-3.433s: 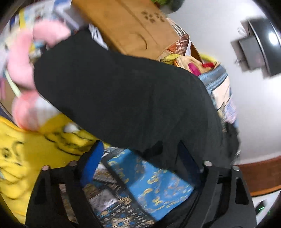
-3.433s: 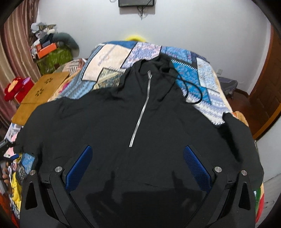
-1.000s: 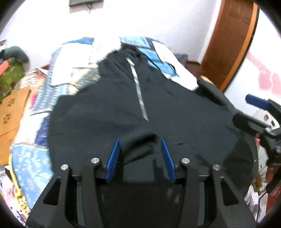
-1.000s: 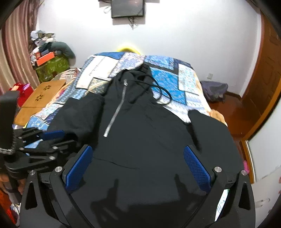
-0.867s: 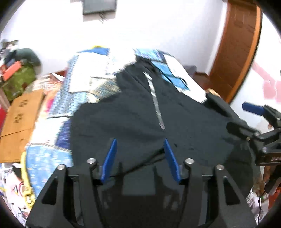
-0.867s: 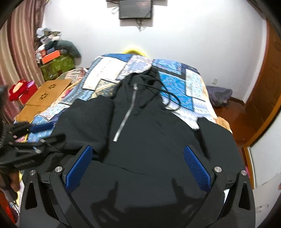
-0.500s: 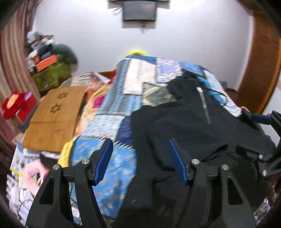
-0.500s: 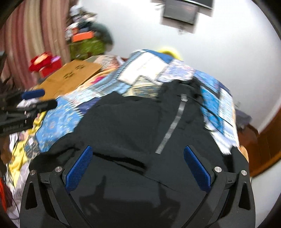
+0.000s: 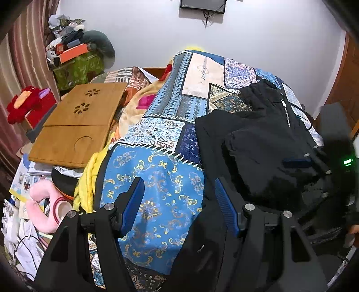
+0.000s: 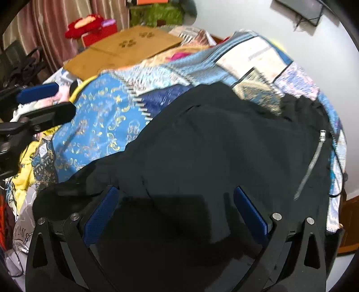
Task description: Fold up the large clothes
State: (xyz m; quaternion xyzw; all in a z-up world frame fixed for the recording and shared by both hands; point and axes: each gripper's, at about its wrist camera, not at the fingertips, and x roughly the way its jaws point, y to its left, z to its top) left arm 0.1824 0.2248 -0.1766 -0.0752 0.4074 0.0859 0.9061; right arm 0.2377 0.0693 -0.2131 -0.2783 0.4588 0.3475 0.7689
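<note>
- Two grippers are over a bed with a blue patchwork bedspread (image 9: 157, 179).
- A black zip hoodie (image 9: 258, 146) lies on the right part of the bedspread, with one side folded in over its front.
- Its silver zipper (image 9: 285, 111) runs up toward the hood at the far end.
- The bottom of the hoodie hangs over the near edge of the bed.
- The left gripper (image 9: 178, 205) has its jaws spread apart, and nothing is pinched between them.
- Its left blue pad is over the blue bedspread, and its right blue pad is at the edge of the hoodie.
- The right gripper (image 10: 174, 213) has its jaws spread wide over the black cloth, and its pads do not squeeze the cloth.
- In the left wrist view, the right gripper shows at the right side, low over the hoodie.
- In the right wrist view, the left gripper shows at the left edge, over the blue bedspread.
- A wooden lap table (image 9: 76, 125) lies just beside the bed on the left.
- A red plush toy (image 9: 24, 105) sits near the striped curtain (image 9: 15, 67).
- A pink neck pillow (image 9: 44, 206) lies low on the left, by some papers.
- A dark screen (image 9: 203, 5) hangs on the white wall behind the bed.
</note>
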